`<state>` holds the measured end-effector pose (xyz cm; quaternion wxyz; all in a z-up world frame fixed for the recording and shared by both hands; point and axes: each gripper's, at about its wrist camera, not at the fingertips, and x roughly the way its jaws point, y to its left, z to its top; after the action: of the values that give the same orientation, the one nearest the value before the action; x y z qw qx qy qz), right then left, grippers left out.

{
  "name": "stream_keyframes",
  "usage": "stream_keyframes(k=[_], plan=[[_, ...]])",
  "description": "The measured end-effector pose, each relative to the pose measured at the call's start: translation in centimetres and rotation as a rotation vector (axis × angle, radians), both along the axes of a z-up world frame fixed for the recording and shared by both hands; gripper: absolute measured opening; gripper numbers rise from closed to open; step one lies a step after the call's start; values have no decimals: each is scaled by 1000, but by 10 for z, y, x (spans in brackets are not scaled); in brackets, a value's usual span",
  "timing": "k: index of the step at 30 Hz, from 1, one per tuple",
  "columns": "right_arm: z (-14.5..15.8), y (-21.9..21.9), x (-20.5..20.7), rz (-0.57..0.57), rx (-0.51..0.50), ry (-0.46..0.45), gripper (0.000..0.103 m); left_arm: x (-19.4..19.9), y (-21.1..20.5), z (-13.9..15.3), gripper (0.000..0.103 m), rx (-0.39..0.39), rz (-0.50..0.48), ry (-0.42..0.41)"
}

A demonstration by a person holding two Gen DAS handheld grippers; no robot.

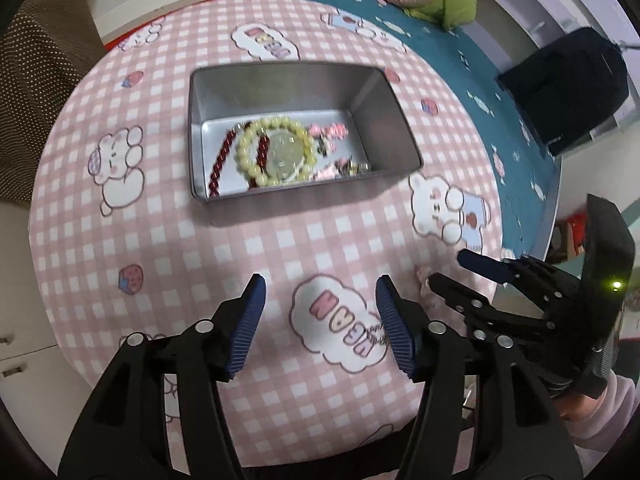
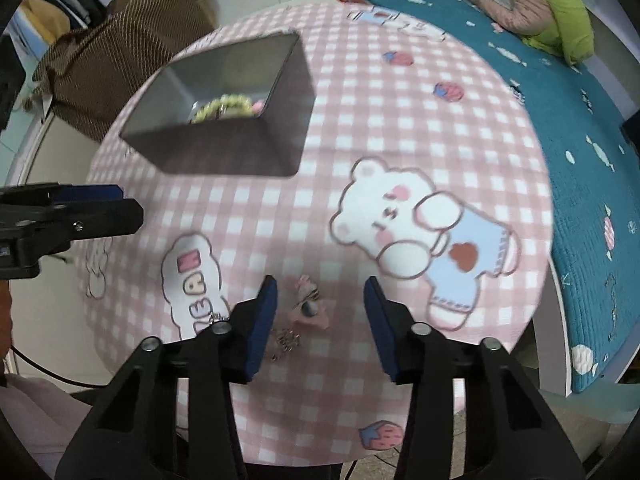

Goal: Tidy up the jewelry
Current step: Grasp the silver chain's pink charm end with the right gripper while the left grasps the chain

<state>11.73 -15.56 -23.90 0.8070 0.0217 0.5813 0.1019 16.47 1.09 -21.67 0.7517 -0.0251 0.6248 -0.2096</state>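
Two grippers hang over the desk (image 1: 120, 208): left gripper (image 1: 320, 328), fingers spread, nothing between; right gripper (image 2: 320, 328), fingers spread around a pink hair clip (image 2: 308, 306) and small chain (image 2: 285, 340) lying on the cloth. Metal tin (image 1: 376, 120) near the desk's middle holds a yellow bead bracelet (image 1: 276, 152), red bead strand (image 1: 220, 164) and pink pieces (image 1: 334, 132).

left gripper (image 1: 320, 328): jaws apart, empty | right gripper (image 2: 320, 328): jaws apart

Pink-white gingham tablecloth (image 1: 160, 240), silver-grey tin (image 1: 280, 84), pale yellow bead bracelet (image 1: 276, 152), dark red beads (image 1: 220, 160).
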Motion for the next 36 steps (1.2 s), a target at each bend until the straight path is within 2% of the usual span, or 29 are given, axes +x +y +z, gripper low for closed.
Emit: stream_keyframes(k=[5, 13, 17, 21, 24, 28, 34, 36], plan=[[-14, 11, -6, 30, -17, 4, 21, -5, 1, -11, 62, 14, -20, 26], [-15, 15, -10, 39, -34, 0, 20, -13, 1, -26, 62, 18, -56, 64], [-11, 20, -18, 31, -41, -8, 20, -17, -10, -32, 62, -2, -102, 92], [0, 15, -25, 29, -59, -23, 20, -21, -27, -41, 62, 59, -156, 105], [6, 8, -26, 14, -63, -28, 20, -23, -37, -46, 62, 31, -169, 134], [12, -3, -26, 1, -55, -30, 20, -27, -49, -51, 61, 42, -184, 136], [13, -17, -30, 2, -13, -35, 20, -29, -65, -55, 47, 65, -151, 124], [13, -22, -32, 4, -5, -38, 20, -30, -70, -53, 47, 53, -144, 122]])
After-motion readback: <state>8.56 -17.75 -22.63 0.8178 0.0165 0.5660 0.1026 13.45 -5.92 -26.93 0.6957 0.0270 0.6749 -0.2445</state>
